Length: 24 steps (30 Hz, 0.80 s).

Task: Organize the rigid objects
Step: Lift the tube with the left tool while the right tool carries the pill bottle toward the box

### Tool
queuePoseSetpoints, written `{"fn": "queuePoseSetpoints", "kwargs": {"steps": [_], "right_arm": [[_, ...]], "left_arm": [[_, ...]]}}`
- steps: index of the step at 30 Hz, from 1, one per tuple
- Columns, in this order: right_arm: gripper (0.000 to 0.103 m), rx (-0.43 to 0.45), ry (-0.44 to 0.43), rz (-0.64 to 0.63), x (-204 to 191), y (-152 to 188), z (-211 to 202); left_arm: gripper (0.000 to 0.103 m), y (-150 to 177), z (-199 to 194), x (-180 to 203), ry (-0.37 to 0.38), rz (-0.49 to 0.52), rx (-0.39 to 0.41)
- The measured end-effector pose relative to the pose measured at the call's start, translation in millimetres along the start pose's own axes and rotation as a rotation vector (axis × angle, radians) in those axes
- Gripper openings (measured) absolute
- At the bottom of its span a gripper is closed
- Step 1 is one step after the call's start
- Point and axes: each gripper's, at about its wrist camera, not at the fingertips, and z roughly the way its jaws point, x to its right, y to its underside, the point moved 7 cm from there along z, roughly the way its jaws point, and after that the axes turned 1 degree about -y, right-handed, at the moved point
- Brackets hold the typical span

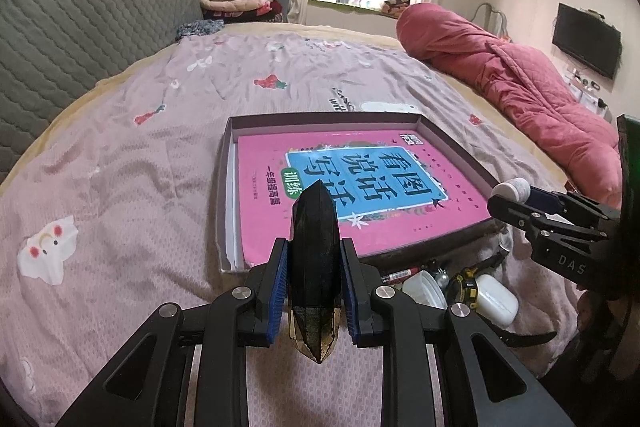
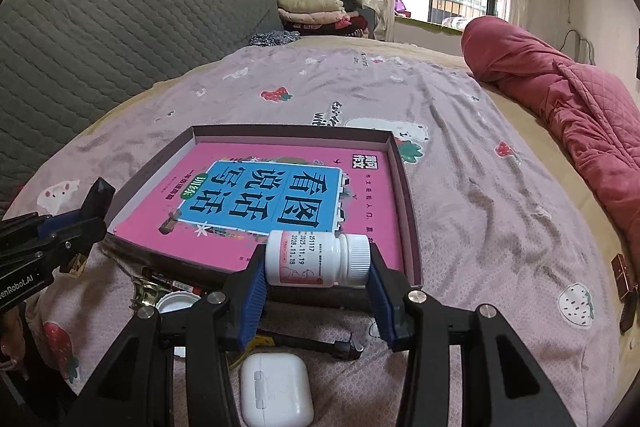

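My left gripper (image 1: 314, 277) is shut on a dark pointed crystal (image 1: 315, 247), held above the bed just in front of the shallow box (image 1: 452, 143). The box holds a pink book (image 1: 340, 211). My right gripper (image 2: 318, 273) is shut on a white pill bottle (image 2: 316, 259), held sideways over the box's (image 2: 408, 207) near edge and the pink book (image 2: 360, 187). The right gripper (image 1: 516, 197) with the bottle shows at the right of the left wrist view. The left gripper (image 2: 86, 217) with the crystal (image 2: 100, 195) shows at the left of the right wrist view.
Loose items lie on the bed in front of the box: a white earbud case (image 2: 276, 391), a white lid (image 2: 176, 301), a red pen (image 1: 400, 274), a black-and-yellow tool (image 1: 464, 285). A red quilt (image 1: 532, 95) lies to the right. A grey headboard (image 1: 72, 39) stands to the left.
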Motion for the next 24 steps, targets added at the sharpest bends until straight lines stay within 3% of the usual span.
{"fn": "queuePoseSetpoints", "kwargs": {"steps": [24], "right_arm": [[0.046,0.0,0.023,0.068,22,-8,14]], "left_arm": [[0.025,-9,25,7,-0.075,0.045,-0.037]]}}
